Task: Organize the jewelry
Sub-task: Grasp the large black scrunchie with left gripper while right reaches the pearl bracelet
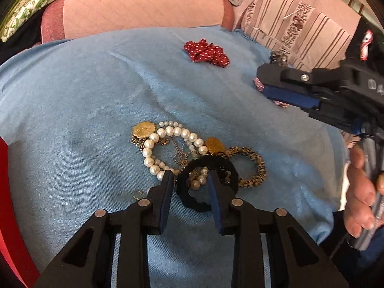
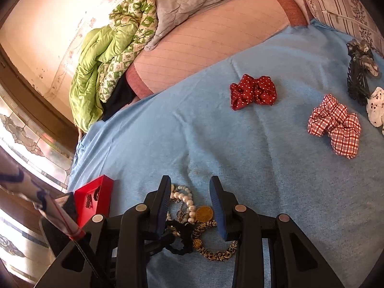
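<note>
Jewelry pile (image 1: pixel 182 153) on blue cloth (image 1: pixel 84 100), left fingers (image 1: pixel 168 182) straddling black scrunchie (image 1: pixel 204 206)

The red box (image 2: pixel 94 200) is being cut off behind the right gripper's frame. The white scrunchie (image 2: pixel 376 106) is running off the right edge. The gold medallion's (image 1: pixel 143 129) lettering is proving unreadable.

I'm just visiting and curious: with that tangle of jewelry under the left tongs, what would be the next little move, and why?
Probably close the left tongs on the black hair tie and lift gently. Their tips already straddle its band, but it lies tangled with the pearl strand and leopard-print hair tie.
</note>
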The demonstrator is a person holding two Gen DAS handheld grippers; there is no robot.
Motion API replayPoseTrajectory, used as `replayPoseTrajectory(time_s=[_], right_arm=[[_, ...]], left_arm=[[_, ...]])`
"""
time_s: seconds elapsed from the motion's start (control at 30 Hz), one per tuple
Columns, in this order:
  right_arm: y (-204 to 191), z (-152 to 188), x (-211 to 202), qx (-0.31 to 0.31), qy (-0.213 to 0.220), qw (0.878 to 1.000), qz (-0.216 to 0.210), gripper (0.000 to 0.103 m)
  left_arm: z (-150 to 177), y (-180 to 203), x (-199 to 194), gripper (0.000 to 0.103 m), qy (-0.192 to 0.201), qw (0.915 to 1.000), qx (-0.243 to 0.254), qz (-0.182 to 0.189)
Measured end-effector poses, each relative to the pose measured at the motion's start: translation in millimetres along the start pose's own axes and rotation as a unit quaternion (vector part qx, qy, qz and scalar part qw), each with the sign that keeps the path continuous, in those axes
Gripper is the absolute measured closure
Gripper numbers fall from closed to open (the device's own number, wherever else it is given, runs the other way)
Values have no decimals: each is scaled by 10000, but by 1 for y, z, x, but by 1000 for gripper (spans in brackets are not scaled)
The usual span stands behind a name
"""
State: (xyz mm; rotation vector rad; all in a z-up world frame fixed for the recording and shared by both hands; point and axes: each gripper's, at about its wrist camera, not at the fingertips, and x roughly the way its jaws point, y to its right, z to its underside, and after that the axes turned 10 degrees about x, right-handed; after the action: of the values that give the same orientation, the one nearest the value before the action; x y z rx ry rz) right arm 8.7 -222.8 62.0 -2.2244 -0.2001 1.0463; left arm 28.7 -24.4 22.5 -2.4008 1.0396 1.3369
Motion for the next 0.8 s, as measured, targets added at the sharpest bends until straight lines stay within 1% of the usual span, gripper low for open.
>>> replayPoseTrajectory(time_s=[0.07, 0.2, 0.3, 0.33, 0.4, 0.5, 0.57, 0.7, 0.8], right_arm=[[-1, 1, 1, -14, -45, 10000, -36, 67], [-4, 1, 6, -35, -132, 9999, -87, 67], [-6, 1, 9, -48, -151, 9998, -93, 67], [-8, 1, 11, -74, -169, 9998, -92, 67], [-11, 2, 16, -158, -215, 9996, -53, 67], [-16, 8, 35, -339, -542, 9979, 43, 67], [-20, 12, 47, -540, -756, 9956, 154, 67], [-29, 19, 67, -1029, -861, 9892, 584, 71], [-35, 21, 80, -1311, -913, 9837, 828, 73]], left_arm=[[-2, 2, 1, 96, 11, 10000, 15, -25], [-4, -5, -7, 96, 189, 9998, -96, -26], [-5, -17, -30, 96, 679, 9972, -301, 2], [-5, -24, -43, 96, 933, 9949, -396, -28], [-4, -34, -63, 96, 1308, 9898, -541, -153], [2, -51, -82, 96, 1689, 9817, -772, -431], [5, -61, -88, 96, 1763, 9784, -893, -603], [4, -71, -87, 96, 1738, 9772, -1021, -672], [4, -74, -88, 96, 1706, 9782, -1006, -624]])
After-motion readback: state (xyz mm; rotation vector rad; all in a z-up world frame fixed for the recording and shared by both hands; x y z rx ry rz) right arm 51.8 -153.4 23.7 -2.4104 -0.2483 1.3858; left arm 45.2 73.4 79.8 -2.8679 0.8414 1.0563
